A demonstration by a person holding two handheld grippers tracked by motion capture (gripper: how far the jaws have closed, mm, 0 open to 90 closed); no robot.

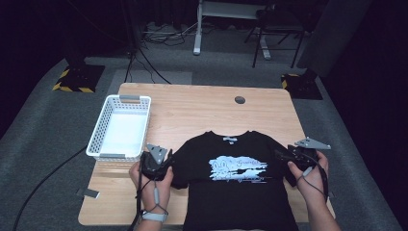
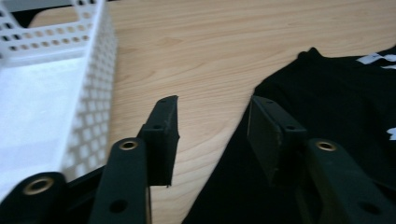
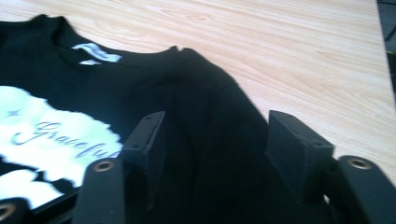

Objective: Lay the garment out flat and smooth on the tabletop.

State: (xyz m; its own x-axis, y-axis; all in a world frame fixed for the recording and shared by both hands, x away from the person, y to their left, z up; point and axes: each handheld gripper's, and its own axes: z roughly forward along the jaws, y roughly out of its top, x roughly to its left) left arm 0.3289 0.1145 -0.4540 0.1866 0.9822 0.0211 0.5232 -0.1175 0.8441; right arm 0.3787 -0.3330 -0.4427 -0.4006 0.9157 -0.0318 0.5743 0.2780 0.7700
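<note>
1. While the black T-shirt [image 1: 235, 180] lies face up and flat on the wooden table [image 1: 202, 108], collar toward the far edge and hem hanging past the near one, the work looks to be at the point of laying it out before a fold.
2. At the shirt's left sleeve sits the left gripper [image 1: 161, 163]; in the left gripper view its jaws stand parted with bare wood and the sleeve's edge between them, gripping nothing.
3. Over the opposite sleeve sits the right gripper [image 1: 288, 156]; in the right gripper view its jaws are likewise spread above the dark cloth of the shoulder, and no fold of fabric is pinched between the pads [image 3: 299, 144].
4. Beside the left hand [image 1: 154, 185], a white perforated basket [image 1: 98, 132] stands on the table's left part, apart from the shirt, and holds nothing.
5. My reading: both sleeves are released and the shirt is spread; the next move calls for each gripper to drop onto its sleeve edge, close on a single layer of cloth, and carry it inward evenly so the body does not bunch.
</note>
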